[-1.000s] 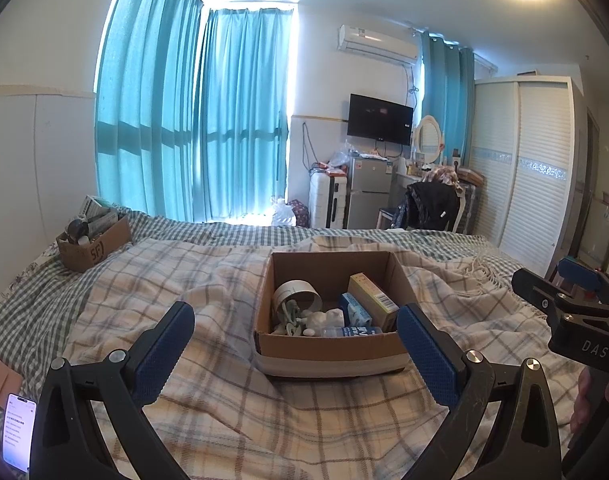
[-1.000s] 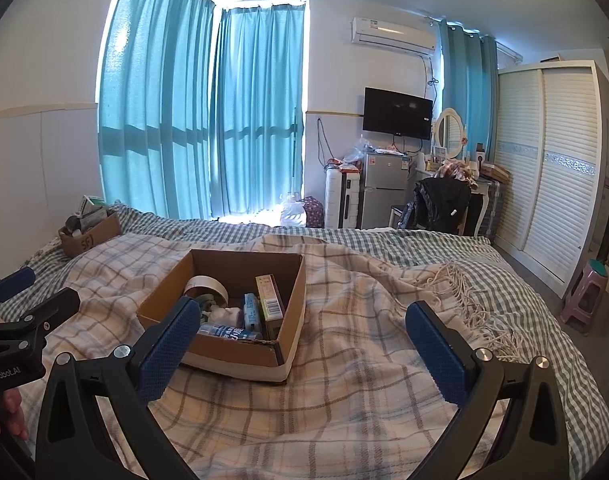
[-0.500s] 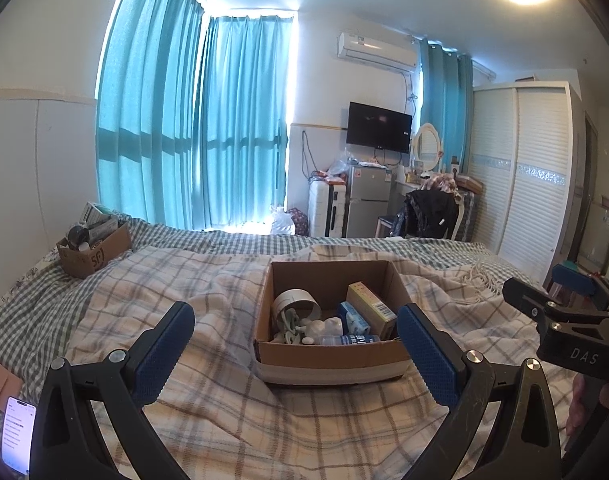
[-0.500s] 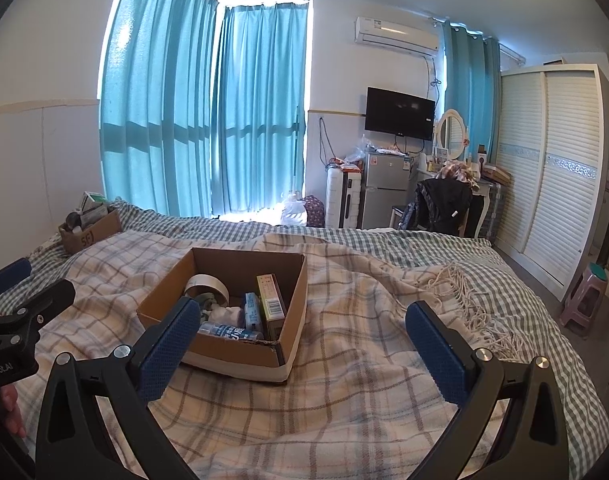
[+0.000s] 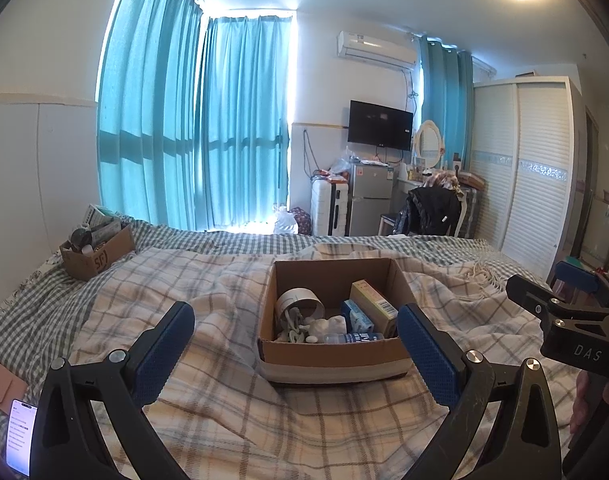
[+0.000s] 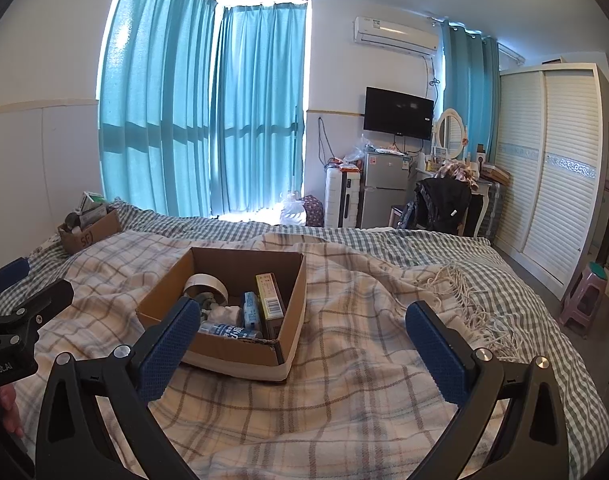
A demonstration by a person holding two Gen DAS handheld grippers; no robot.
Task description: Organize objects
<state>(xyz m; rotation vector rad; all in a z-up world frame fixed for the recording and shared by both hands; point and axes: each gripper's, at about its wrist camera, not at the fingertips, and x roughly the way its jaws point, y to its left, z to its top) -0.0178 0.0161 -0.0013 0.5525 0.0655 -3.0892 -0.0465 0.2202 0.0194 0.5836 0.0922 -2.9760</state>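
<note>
An open cardboard box (image 5: 332,354) sits on the plaid blanket in the middle of the bed; it also shows in the right wrist view (image 6: 224,350). It holds a tape roll (image 5: 300,304), a yellow carton (image 5: 374,306), a blue packet (image 5: 356,318), a small bottle (image 5: 354,337) and white bits. My left gripper (image 5: 296,344) is open and empty, held just in front of the box. My right gripper (image 6: 300,340) is open and empty, to the right of the box over the blanket.
A second cardboard box (image 5: 98,254) full of items stands at the far left of the bed. A phone (image 5: 20,436) and a tan wallet (image 5: 2,382) lie at the near left. Blanket fringe (image 6: 460,292) lies right. A stool (image 6: 584,296) and wardrobe (image 6: 544,184) stand beside the bed.
Both views have tilted up a little, so the box sits lower in frame. Both grippers stay open and empty.
</note>
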